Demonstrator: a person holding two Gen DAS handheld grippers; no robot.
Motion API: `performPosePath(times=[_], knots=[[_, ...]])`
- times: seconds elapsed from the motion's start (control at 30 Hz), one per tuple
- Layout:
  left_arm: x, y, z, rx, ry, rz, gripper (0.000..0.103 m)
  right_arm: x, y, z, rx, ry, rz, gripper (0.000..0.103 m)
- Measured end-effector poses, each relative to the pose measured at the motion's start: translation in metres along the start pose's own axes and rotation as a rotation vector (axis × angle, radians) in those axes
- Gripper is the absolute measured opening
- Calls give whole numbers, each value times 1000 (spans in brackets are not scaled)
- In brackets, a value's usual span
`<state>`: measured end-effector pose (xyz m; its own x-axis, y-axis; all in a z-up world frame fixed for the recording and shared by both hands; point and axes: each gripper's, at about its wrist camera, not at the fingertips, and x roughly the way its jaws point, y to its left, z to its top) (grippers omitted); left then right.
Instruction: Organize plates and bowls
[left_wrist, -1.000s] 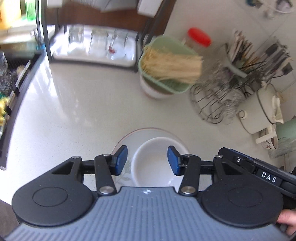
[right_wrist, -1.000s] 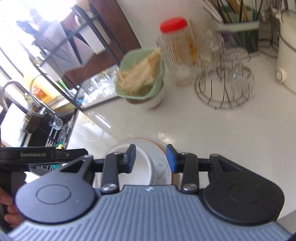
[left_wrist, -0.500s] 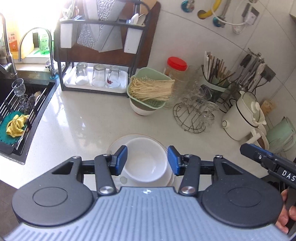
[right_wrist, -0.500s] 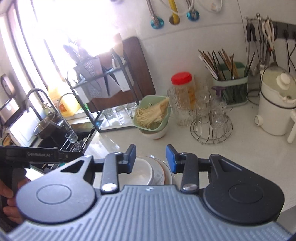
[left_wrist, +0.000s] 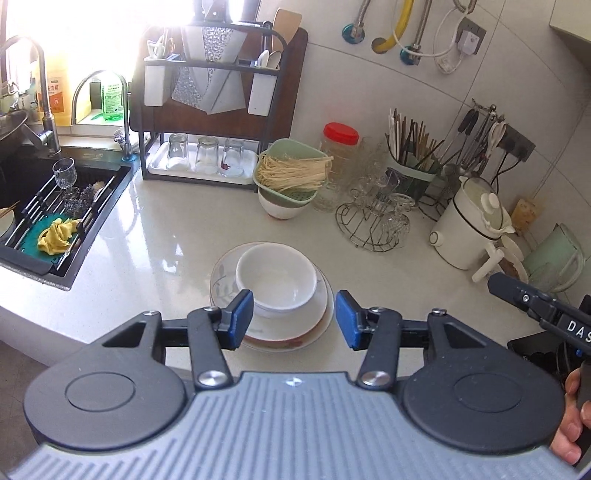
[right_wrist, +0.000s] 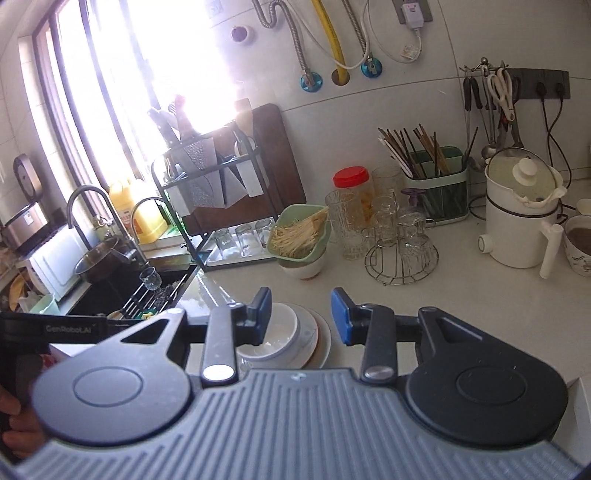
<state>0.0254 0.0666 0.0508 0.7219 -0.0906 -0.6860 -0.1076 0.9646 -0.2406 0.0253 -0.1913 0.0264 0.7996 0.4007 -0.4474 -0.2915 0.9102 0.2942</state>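
With both grippers, left (left_wrist: 293, 315) and right (right_wrist: 300, 316), spread and empty above the counter (left_wrist: 155, 236), you'd best keep clear: bowl (left_wrist: 276, 277) sits stacked on plates (left_wrist: 295, 325). Stack looks finished; don't nudge it.

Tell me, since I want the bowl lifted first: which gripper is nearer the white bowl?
Left, probably. The left gripper hovers open just before the white bowl; the right gripper hangs open to the bowl's right.
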Motion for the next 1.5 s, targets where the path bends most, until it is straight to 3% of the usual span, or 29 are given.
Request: performPosePath(times=[0.6,0.93,1.0,1.07,1.1,1.5], knots=[[-61,-20,-74,36,-50,7,67,-55,10,-59,-22,2,-5,40],[-85,-20,-96,54,-100,11,70,-70,19,-80,-51,-10,-19,40],[-88,-20,-98,56,-103,10,70,-73,21,-81,-50,-25,-24,52],[-90,-19,-100,59,-106,13,70,-76,21,-82,-45,-41,-30,75],[-92,-17,-101,59,-109,14,70,-77,21,-82,-43,-48,-30,79],[-98,-13,-113,49,-121,20,78,-84,24,-92,-77,-58,-40,82]])
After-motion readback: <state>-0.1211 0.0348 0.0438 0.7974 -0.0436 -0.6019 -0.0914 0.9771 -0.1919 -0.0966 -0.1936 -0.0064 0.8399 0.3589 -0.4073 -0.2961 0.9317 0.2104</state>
